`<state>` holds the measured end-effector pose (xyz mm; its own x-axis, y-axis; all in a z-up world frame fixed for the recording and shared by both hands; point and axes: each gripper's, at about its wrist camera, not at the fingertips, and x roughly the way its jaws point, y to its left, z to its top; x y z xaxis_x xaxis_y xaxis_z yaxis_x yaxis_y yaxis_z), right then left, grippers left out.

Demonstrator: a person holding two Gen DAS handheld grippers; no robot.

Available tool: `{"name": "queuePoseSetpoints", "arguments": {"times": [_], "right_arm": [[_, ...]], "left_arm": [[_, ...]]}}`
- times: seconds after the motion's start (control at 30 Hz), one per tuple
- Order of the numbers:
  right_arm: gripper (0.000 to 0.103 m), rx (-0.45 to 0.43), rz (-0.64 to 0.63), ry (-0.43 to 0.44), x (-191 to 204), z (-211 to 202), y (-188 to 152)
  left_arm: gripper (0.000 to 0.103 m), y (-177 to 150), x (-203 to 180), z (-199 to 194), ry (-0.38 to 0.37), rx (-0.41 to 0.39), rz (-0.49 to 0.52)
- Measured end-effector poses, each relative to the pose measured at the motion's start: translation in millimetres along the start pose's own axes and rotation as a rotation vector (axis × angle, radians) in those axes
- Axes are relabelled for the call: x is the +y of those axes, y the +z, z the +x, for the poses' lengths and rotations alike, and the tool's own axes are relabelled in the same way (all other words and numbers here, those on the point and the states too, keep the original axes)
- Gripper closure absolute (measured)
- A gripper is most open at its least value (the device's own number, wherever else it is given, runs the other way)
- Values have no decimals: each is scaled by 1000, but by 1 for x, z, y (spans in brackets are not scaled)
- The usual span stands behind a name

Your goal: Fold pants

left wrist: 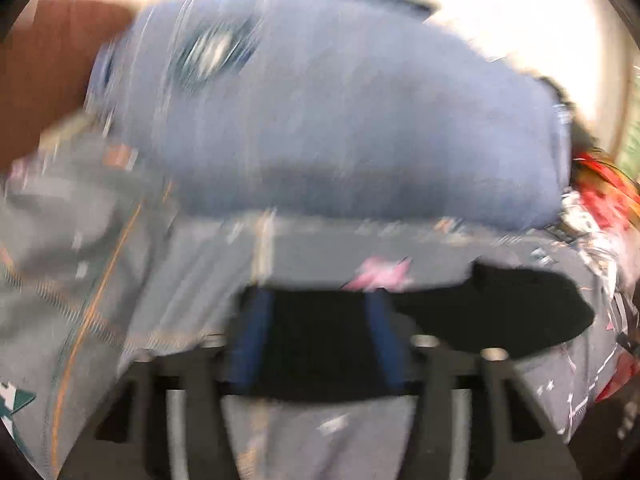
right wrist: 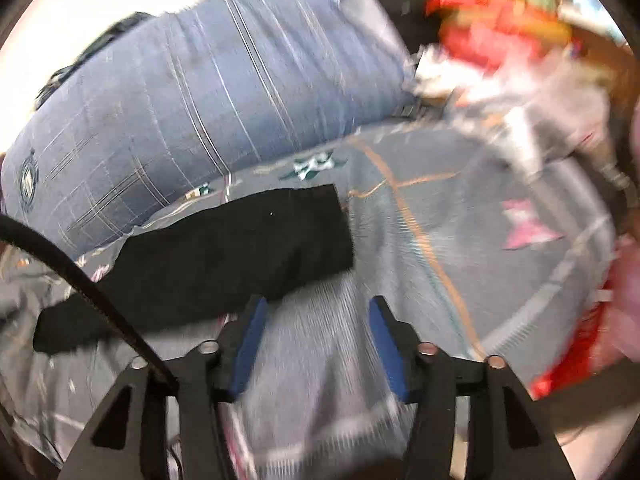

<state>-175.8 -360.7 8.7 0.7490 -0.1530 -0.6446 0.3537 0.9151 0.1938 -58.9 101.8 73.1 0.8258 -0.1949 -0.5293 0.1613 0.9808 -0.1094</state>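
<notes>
The black pants (left wrist: 480, 312) lie flat on a grey patterned bedsheet (left wrist: 120, 280). In the left wrist view my left gripper (left wrist: 316, 312) is open, its blue pads (left wrist: 252, 340) standing on either side of the black cloth, which runs between them. In the right wrist view the pants (right wrist: 224, 252) stretch from the left toward the middle, ending in a straight edge. My right gripper (right wrist: 316, 312) is open over the sheet, its left pad (right wrist: 250, 344) at the pants' near edge. Both views are motion-blurred.
A large blue striped pillow (left wrist: 340, 120) (right wrist: 180, 100) lies beyond the pants. Red and white clutter (right wrist: 500, 40) sits at the far right. A black cable (right wrist: 80, 280) crosses the right wrist view's left side. A brown headboard (left wrist: 48, 72) shows at the left.
</notes>
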Motion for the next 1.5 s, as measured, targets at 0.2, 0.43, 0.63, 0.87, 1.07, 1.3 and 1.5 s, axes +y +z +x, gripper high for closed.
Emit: {"name": "queuePoseSetpoints", "arguments": {"times": [0.2, 0.43, 0.63, 0.87, 1.07, 1.3, 1.5], "right_arm": [[31, -10, -30, -147, 25, -34, -41], [31, 101, 106, -199, -2, -22, -40], [31, 117, 253, -66, 5, -13, -30], [31, 148, 133, -97, 38, -1, -28], [31, 162, 152, -78, 34, 3, -29], [31, 177, 141, -41, 29, 9, -28], [31, 189, 145, -31, 27, 12, -29]], "left_arm": [[28, -20, -85, 21, -149, -108, 90], [28, -56, -58, 28, -191, -34, 17], [28, -62, -32, 32, -120, -47, 0], [27, -60, -11, 41, -67, -32, -46], [27, -57, -17, 42, -51, -20, -51], [26, -56, -24, 40, -24, -21, -40], [26, -53, -24, 38, -2, -27, -40]]}}
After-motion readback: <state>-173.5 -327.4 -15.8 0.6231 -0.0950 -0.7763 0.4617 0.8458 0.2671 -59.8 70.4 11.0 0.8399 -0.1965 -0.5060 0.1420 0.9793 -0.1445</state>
